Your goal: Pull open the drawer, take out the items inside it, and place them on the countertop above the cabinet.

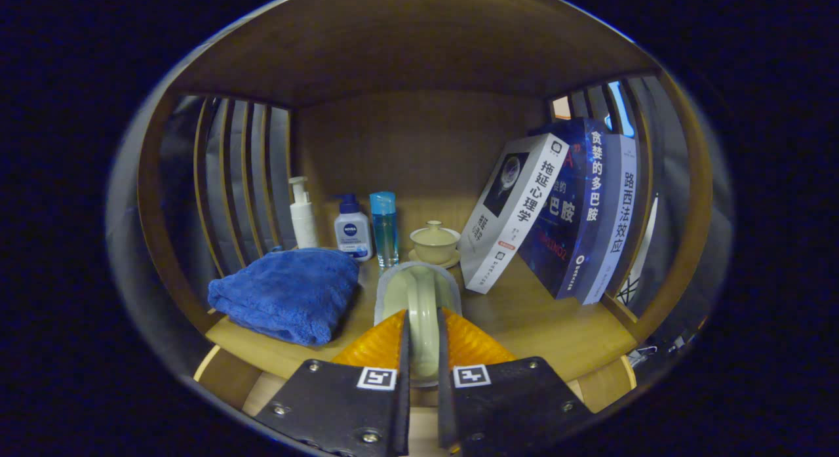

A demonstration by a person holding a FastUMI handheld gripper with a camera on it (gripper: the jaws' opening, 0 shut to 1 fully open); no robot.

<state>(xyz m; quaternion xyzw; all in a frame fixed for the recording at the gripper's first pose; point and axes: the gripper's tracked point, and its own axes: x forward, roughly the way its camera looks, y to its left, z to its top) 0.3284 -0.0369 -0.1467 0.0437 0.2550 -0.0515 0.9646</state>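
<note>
My gripper [423, 332] is shut on the handle of a pale green mug [419, 288], both fingers pressing on the handle's sides. The mug's body stands just ahead of the fingertips, low over the wooden countertop [544, 329]; I cannot tell whether its base touches the wood. The handle points back toward me between the fingers. The drawer is hidden from this view.
A folded blue towel [288, 293] lies left of the mug. Behind stand a white pump bottle [303, 214], a white and blue bottle [352, 231], a clear blue bottle [384, 227] and a lidded tea bowl [434, 242]. Three books [557, 214] lean at the right. Slatted wooden walls close both sides.
</note>
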